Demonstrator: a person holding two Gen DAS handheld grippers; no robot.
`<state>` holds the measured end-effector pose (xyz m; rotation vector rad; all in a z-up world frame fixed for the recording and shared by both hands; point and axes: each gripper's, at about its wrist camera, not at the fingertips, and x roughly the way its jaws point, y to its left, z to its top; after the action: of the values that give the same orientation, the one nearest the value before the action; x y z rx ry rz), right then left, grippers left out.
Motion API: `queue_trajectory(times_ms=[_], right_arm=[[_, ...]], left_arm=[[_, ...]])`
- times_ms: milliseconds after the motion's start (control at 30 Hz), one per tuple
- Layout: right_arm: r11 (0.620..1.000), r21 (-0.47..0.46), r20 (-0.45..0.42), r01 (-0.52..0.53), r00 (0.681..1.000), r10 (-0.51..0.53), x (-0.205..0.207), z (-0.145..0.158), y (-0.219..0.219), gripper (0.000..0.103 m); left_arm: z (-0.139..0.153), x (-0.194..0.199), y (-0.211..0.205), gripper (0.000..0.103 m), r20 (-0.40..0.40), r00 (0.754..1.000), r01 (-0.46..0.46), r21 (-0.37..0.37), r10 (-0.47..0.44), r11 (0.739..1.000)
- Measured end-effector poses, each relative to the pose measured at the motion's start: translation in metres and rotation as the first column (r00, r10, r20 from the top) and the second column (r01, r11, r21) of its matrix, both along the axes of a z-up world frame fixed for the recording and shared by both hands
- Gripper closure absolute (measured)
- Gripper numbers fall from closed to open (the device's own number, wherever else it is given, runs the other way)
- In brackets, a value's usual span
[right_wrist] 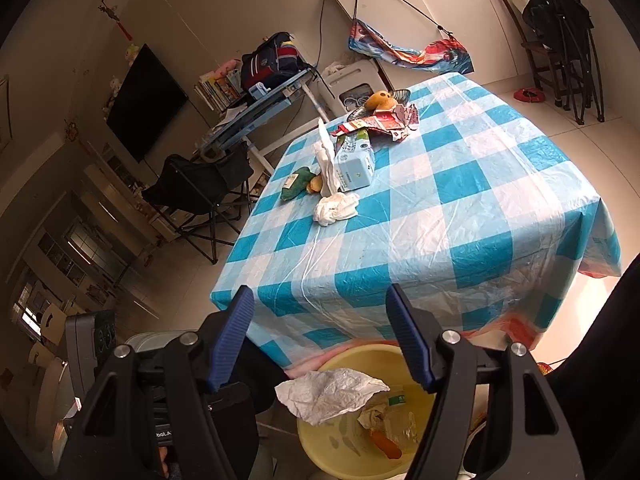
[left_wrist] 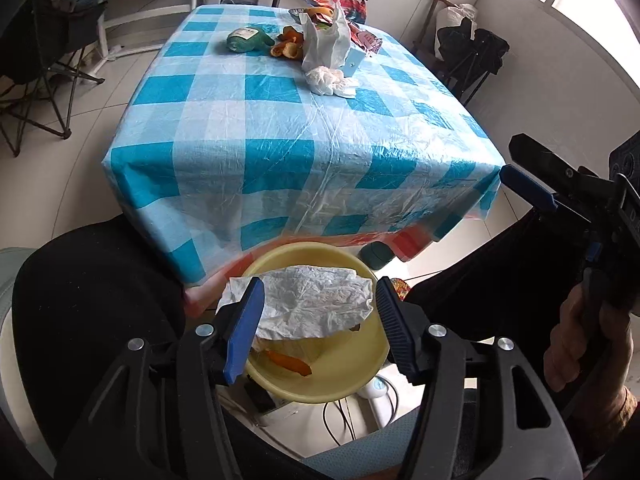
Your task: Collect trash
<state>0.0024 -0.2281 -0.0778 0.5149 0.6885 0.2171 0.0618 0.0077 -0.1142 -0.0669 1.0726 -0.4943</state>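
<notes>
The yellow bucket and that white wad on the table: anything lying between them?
Only bare checked tablecloth lies between the yellow bucket and the white wad; the right wrist view shows it.

Your table, draped in a crinkled blue-and-white checked plastic cloth (left_wrist: 280,140), fills the frame's middle. Toward its far end, upper centre, you have a crumpled white tissue wad (left_wrist: 330,81), a pale blue carton (right_wrist: 354,164), a green pouch (left_wrist: 247,39), orange peel scraps (left_wrist: 287,44) and torn red wrappers (right_wrist: 384,122).

folding chair (right_wrist: 200,196) beside the checked tablecloth (right_wrist: 440,216).
</notes>
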Motion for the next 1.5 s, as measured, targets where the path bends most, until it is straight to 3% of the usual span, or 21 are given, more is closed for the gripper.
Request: queue_trajectory(times_ms=[100, 233, 367, 667, 1500], right_arm=[[1.000, -0.011, -0.002, -0.001, 1.000, 0.001, 0.001, -0.001, 0.002, 0.036], [1.000, -0.027, -0.006, -0.008, 1.000, 0.007, 0.002, -0.002, 0.004, 0.034], [0.999, -0.034, -0.012, -0.012, 1.000, 0.011, 0.003, -0.003, 0.006, 0.034], [0.999, -0.038, -0.013, -0.014, 1.000, 0.014, 0.003, -0.003, 0.008, 0.034], [0.997, -0.062, -0.028, -0.034, 0.999, 0.033, 0.005, -0.005, 0.014, 0.034]], left_arm=[[0.006, 0.003, 0.017, 0.045, 0.035, 0.996, -0.080, -0.062, 0.083, 0.995], [0.011, 0.008, 0.043, 0.038, 0.067, 0.974, -0.206, -0.138, 0.216, 0.969], [0.010, 0.012, 0.056, 0.037, 0.063, 0.957, -0.268, -0.173, 0.282, 0.948], [0.013, 0.010, 0.057, 0.037, 0.104, 0.947, -0.284, -0.170, 0.304, 0.944], [0.010, 0.010, 0.063, 0.037, 0.109, 0.932, -0.325, -0.173, 0.346, 0.930]])
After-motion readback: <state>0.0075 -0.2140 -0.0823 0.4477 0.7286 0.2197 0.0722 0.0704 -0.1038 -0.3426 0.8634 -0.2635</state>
